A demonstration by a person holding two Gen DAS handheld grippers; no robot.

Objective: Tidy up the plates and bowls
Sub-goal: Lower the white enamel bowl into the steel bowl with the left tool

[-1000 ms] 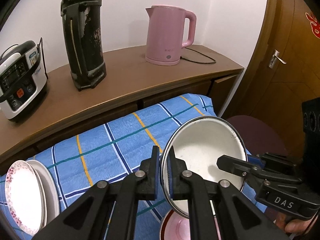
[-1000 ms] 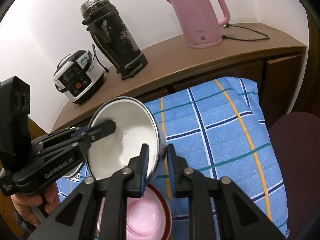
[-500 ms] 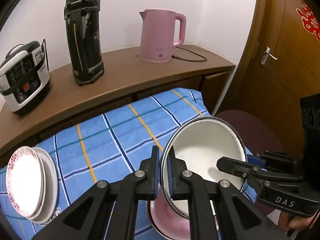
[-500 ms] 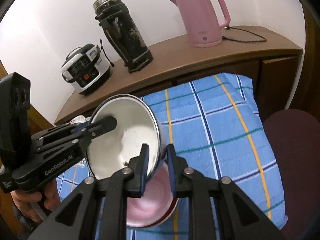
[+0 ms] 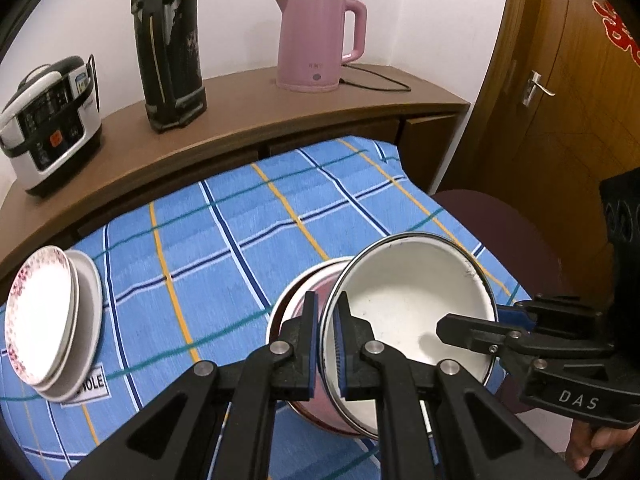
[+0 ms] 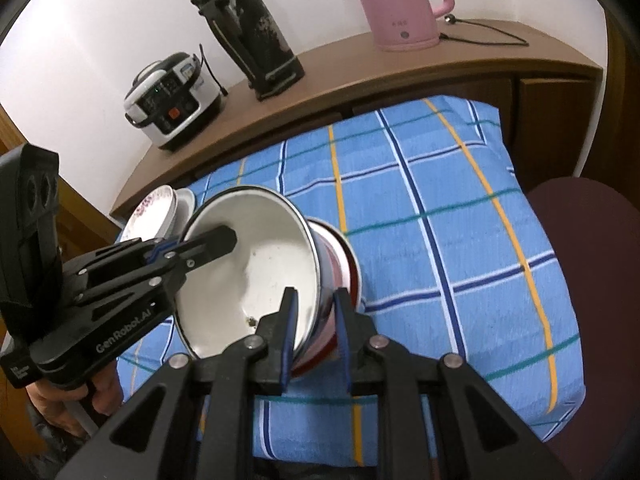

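White enamel bowl (image 5: pixel 412 304) inside pink bowl (image 5: pixel 296 308).

Left wrist view: close, facing the white bowl (image 5: pixel 412 312) from its left. Right wrist view: close, from its right. Both share the plaid cloth (image 6: pixel 460 216) and sideboard (image 5: pixel 248 112).

The left hand-held gripper (image 5: pixel 327 344) is matte black plastic, its two angular fingers (image 5: pixel 298 344) lined with blue ribbed pads and fixed by round silver screws; seen from the right wrist, its side carries white "GenRobot.AI" lettering, blue inserts near the tips, and a black block with two round lenses; the right hand-held gripper (image 6: pixel 314 332) is built alike, its side marked "DAS" in white; bare skin of a hand (image 6: pixel 60 404) shows beneath each handle.
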